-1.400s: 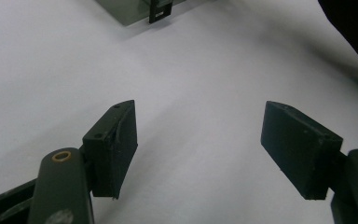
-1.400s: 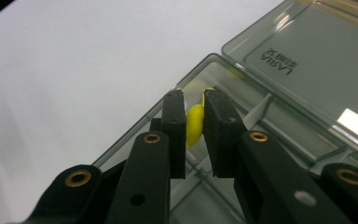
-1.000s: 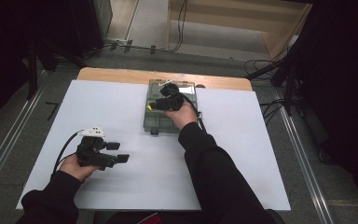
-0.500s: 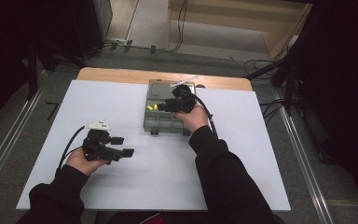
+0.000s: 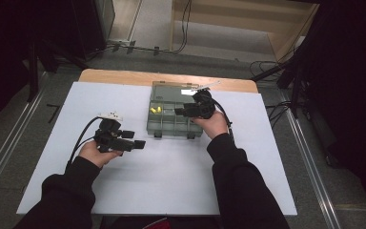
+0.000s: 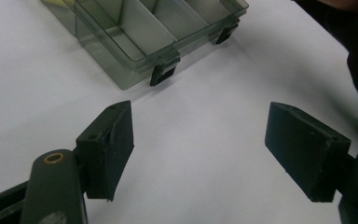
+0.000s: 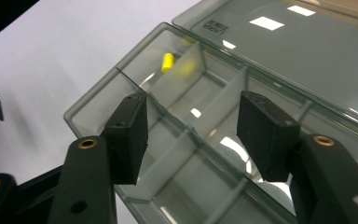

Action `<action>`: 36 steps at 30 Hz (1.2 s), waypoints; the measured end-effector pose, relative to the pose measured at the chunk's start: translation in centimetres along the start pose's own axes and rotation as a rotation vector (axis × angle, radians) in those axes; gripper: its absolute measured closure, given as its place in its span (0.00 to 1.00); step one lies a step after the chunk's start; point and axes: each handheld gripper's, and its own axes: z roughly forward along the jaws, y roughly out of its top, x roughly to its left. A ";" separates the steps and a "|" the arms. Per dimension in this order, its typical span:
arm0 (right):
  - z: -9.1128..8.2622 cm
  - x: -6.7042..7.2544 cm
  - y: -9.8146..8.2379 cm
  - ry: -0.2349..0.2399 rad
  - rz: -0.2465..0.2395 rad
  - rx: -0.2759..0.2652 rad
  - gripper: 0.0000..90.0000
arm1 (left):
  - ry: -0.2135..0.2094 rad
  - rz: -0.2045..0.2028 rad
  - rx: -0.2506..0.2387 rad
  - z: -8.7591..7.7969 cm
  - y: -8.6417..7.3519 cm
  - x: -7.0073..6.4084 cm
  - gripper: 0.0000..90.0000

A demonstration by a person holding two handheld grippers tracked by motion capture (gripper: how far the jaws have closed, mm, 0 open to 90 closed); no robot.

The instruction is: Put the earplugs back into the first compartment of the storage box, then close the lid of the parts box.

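Smoke-grey clear plastic organiser box [image 5: 175,113], lid [image 5: 181,89] laid open toward the far edge; stands on the white sheet [image 5: 162,181] covering a wooden table [image 5: 124,76], middle of the far half

- Contents: small yellow pieces [image 5: 156,109] in a far-left compartment; their number is too small to tell from the high view. The right gripper view gives one yellow piece [image 7: 167,62] plainly, plus a yellow blur on the divider beside it, piece or reflection uncertain
- Fittings: two black latches on the near wall, one [image 6: 163,73] close in the left gripper view, the box's far compartments cut off by that frame's top edge
- Writing: small moulded lettering on the lid [image 7: 216,26] in the right gripper view, upside down and not legible
- Right gripper [image 5: 183,112]: held at the box's right part, partly hiding those compartments from above. Its own view has the jaws over empty divided cells, well parted, having just been opening, nothing between them
- Left gripper [image 5: 133,139]: over bare sheet left of and nearer than the box, apart from it; jaws wide apart, holding nothing, white sheet between them [image 6: 200,154]
- Sleeves: dark, both forearms cut off at the bottom edge of the high view
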 end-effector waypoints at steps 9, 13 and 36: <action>-1.0 -1.1 -0.6 -0.017 0.026 0.002 0.42 | 0.039 0.013 -0.018 0.4 2.4 0.6 0.27; -1.4 -1.7 -0.7 -0.024 0.033 0.000 0.40 | 0.062 0.013 -0.036 0.9 3.9 1.0 0.27; -1.0 -6.4 0.3 -0.129 0.111 0.009 0.36 | 0.217 -0.068 -0.043 5.7 10.8 5.3 0.27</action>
